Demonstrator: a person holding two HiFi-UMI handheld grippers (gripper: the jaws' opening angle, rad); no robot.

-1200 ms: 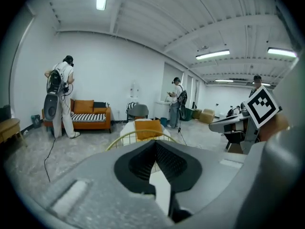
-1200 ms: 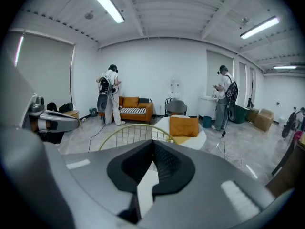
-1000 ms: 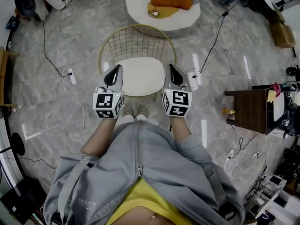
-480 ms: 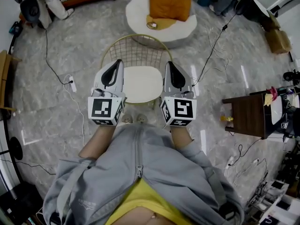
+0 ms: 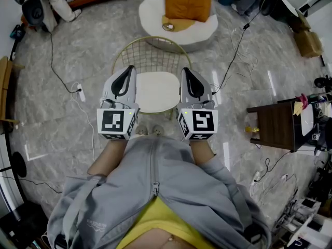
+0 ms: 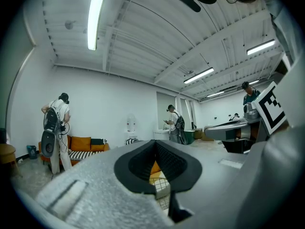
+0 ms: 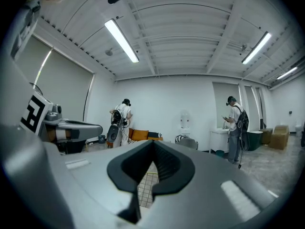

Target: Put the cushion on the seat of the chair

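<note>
Both tools are pressed together with nothing pinched. Left tool [image 5: 127, 69] and right tool [image 5: 185, 71] are held side by side and apart, level, tips pointing to 12 o'clock. In the head view they frame the chair [image 5: 150, 53], a gold wire-back frame at centre, with its white seat [image 5: 158, 90] bare between them. The cushion [image 5: 188, 5] is orange and not on the chair. It lies at 12 o'clock on a round white pouf [image 5: 155, 22], just beyond the chair back and well apart from both tools. The left gripper view shows a sliver of orange and wire mesh past the closed tips. The right gripper view shows mesh only. A dark wooden surface [image 5: 275, 123] sits at 3 o'clock and a power strip [image 5: 79, 92] with cable is on the marble floor [image 5: 62, 139] at 9 o'clock. The person's grey jacket [image 5: 155, 191] fills 6 o'clock. Two other people stand by the far wall in the gripper views.
</note>
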